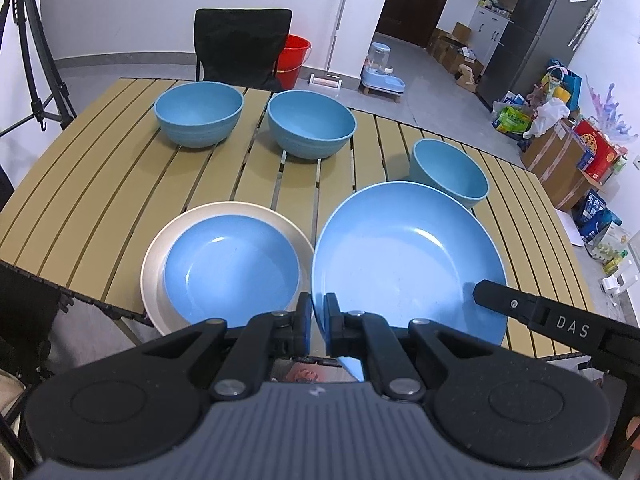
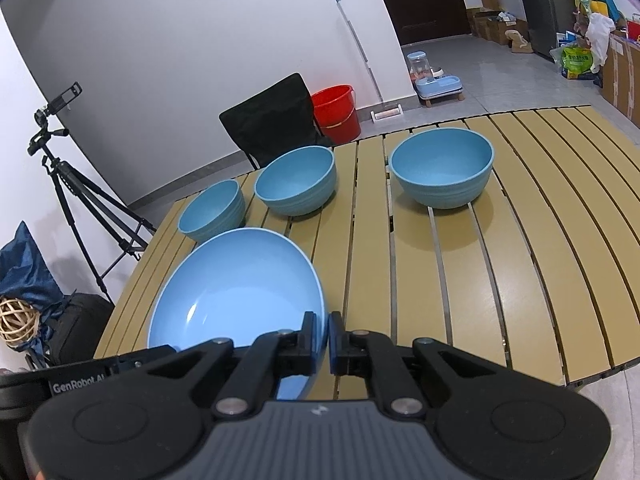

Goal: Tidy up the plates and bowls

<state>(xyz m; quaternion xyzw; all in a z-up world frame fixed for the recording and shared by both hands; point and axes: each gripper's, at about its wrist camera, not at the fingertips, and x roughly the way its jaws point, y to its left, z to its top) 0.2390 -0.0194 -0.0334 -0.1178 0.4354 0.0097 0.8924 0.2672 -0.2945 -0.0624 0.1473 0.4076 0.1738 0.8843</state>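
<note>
A large blue plate (image 1: 404, 256) is held tilted above the slatted table (image 1: 100, 200). My left gripper (image 1: 317, 316) is shut on its left rim. My right gripper (image 2: 325, 336) is shut on its right rim, and the plate (image 2: 236, 292) fills the lower left of the right wrist view. A smaller blue plate (image 1: 232, 272) lies in a cream plate (image 1: 160, 256) to the left. Two wide blue bowls (image 1: 199, 113) (image 1: 311, 123) stand at the back. A smaller blue bowl (image 1: 448, 170) stands behind the held plate.
A black chair (image 1: 242, 46) and red bucket (image 1: 294, 58) stand beyond the table's far edge. A tripod (image 2: 76, 196) stands to the left of the table. Boxes and bags (image 1: 572, 152) crowd the floor at right. The three bowls also show in the right wrist view (image 2: 442, 170).
</note>
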